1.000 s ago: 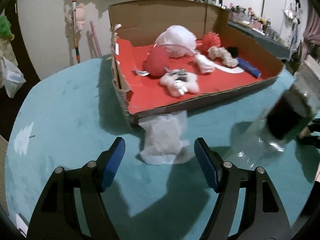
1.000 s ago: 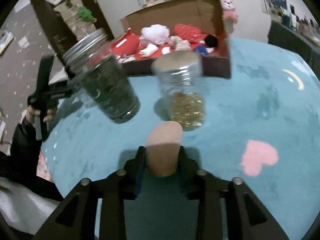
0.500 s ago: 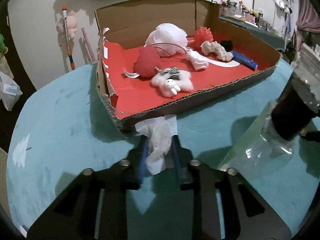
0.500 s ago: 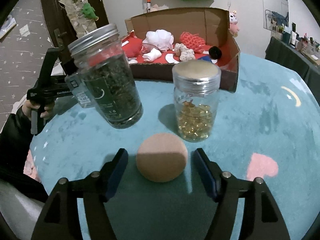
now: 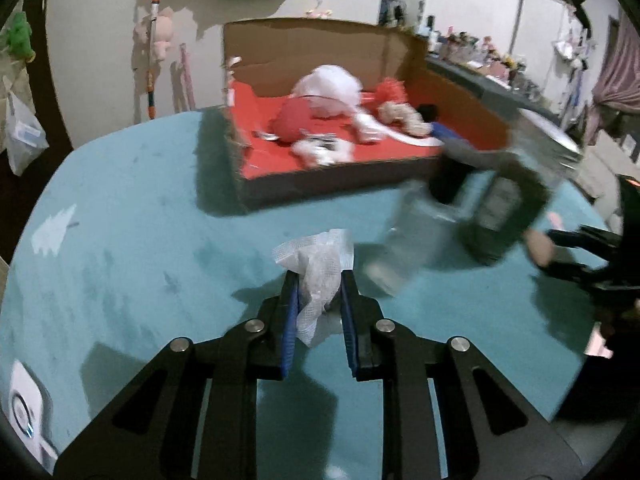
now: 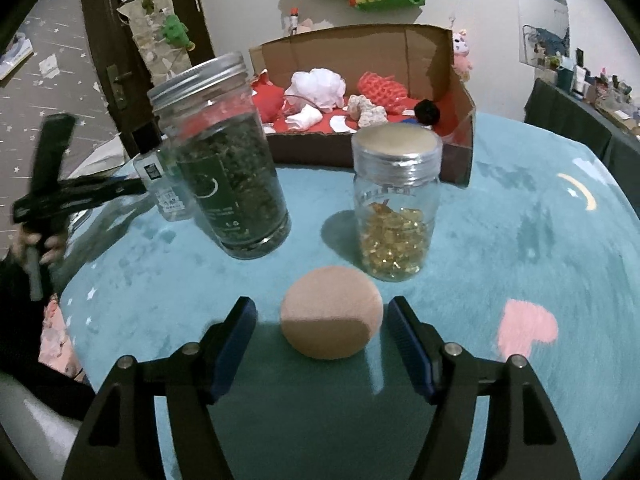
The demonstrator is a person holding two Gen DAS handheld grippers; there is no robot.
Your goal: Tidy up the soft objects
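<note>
Two grippers: one busy, one waiting over the teal table (image 6: 520, 220).
Box: the cardboard box (image 5: 320, 56) at the table's far side already holds several soft things on its red lining, so it looks like the collecting place.
Jars: a jar of dark leaves (image 6: 224, 168) and a jar of yellow capsules (image 6: 394, 208) stand between the sponge and the box; being hard, they probably stay put.
Sponge: the tan sponge (image 6: 331, 312) lies on the cloth between the right gripper (image 6: 322, 344) pads, untouched, jaws spread wide either side.
Tissue: the white tissue (image 5: 320, 268) is pinched in the left gripper (image 5: 318, 304), jaws closed on it, short of the box.
Pose: both tools angle downward toward the table.
</note>
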